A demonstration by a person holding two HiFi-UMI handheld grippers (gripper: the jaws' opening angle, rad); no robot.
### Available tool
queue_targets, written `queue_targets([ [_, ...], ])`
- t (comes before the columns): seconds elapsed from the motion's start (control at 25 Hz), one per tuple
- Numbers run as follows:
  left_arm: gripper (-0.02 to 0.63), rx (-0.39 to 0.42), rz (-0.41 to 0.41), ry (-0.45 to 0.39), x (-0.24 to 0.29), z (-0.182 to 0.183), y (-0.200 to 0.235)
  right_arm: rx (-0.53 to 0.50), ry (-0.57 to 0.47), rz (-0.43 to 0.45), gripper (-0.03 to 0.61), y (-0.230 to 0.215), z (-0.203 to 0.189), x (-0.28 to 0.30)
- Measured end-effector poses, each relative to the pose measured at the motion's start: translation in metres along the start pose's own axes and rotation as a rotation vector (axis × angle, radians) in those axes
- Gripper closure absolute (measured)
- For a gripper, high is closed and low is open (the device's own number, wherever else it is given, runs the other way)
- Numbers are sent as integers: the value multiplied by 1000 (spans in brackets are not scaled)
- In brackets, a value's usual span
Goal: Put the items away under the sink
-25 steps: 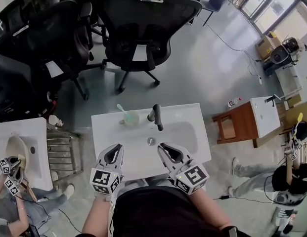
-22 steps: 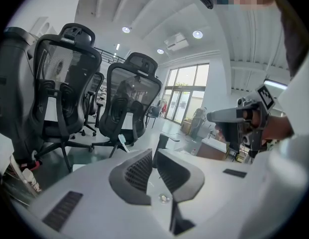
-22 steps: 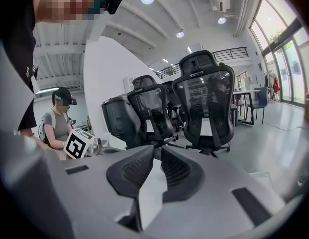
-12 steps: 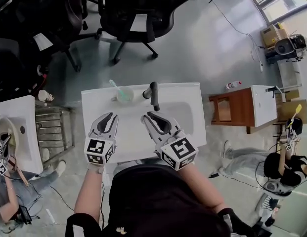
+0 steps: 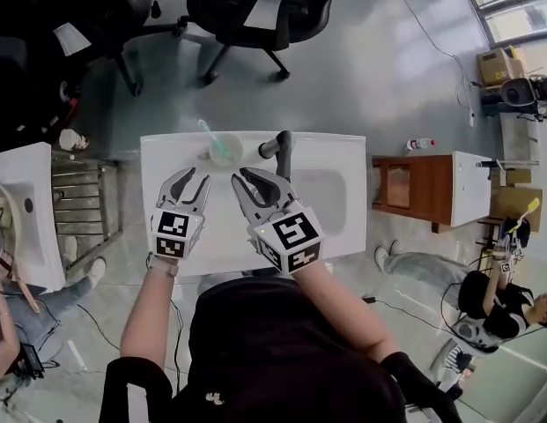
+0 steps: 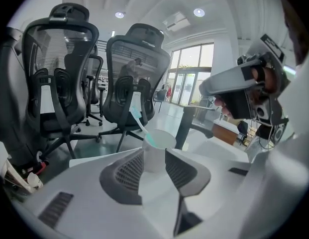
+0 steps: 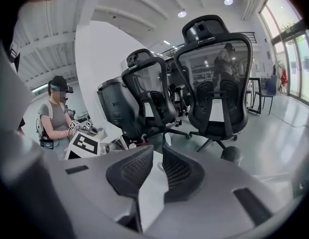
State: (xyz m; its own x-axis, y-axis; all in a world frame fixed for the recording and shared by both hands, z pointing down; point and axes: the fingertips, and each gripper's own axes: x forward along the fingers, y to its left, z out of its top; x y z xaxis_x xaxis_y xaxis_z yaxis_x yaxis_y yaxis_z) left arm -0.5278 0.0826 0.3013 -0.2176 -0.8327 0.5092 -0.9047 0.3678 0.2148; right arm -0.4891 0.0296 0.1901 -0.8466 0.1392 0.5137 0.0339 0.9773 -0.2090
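A white cup [image 5: 225,151] with a green toothbrush [image 5: 205,129] stands at the back of the white sink unit [image 5: 343,152], left of the black tap [image 5: 284,148]. My left gripper [image 5: 192,175] hovers over the sink top just short of the cup. Its jaws have just been opening and stand open, with nothing gripped. Along them, the cup [image 6: 158,142] shows past the fingertips of that gripper [image 6: 154,156], apart from them. My right gripper [image 5: 248,176] is beside it, nearer the tap. In its own view that gripper [image 7: 158,156] keeps a narrow gap and holds nothing.
Black office chairs [image 5: 247,11] stand on the floor beyond the sink. Another white basin [image 5: 22,210] and a metal rack [image 5: 84,214] are on the left. A wooden cabinet with a sink [image 5: 432,192] is on the right, with a bottle [image 5: 420,144] on the floor. Other people work nearby [image 5: 489,298].
Both grippers have moved forward and down over the sink top toward the cup and tap. The left jaws have spread from shut to open.
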Motion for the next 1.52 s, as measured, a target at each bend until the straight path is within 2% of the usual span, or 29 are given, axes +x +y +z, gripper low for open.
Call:
queue_targets([
  [0.12, 482, -3, 3, 13, 11, -8, 6, 7, 36, -4, 523, -1, -8, 22],
  [0.28, 482, -9, 33, 34, 28, -22, 18, 6, 115, -20, 480, -7, -25, 50],
  [0.44, 482, 13, 57, 14, 39, -24, 28, 17, 155, -54, 480, -18, -36, 71],
  [0.64, 482, 37, 30, 15, 53, -31, 32, -14, 243, -92, 480, -29, -55, 100],
  [0.8, 482, 35, 42, -3, 58, -33, 39, -30, 295, -123, 480, -40, -64, 117],
  [1.04, 482, 24, -2, -33, 64, -28, 41, -63, 377, -117, 480, -45, -77, 131],
  [1.28, 545, 40, -37, -47, 72, -24, 38, -86, 442, -122, 476, -52, -86, 135],
  [1.4, 548, 65, -38, -49, 72, -22, 37, -95, 459, -119, 479, -54, -87, 137],
  [1.52, 558, 107, -25, -33, 71, -25, 37, -114, 452, -114, 508, -54, -86, 136],
])
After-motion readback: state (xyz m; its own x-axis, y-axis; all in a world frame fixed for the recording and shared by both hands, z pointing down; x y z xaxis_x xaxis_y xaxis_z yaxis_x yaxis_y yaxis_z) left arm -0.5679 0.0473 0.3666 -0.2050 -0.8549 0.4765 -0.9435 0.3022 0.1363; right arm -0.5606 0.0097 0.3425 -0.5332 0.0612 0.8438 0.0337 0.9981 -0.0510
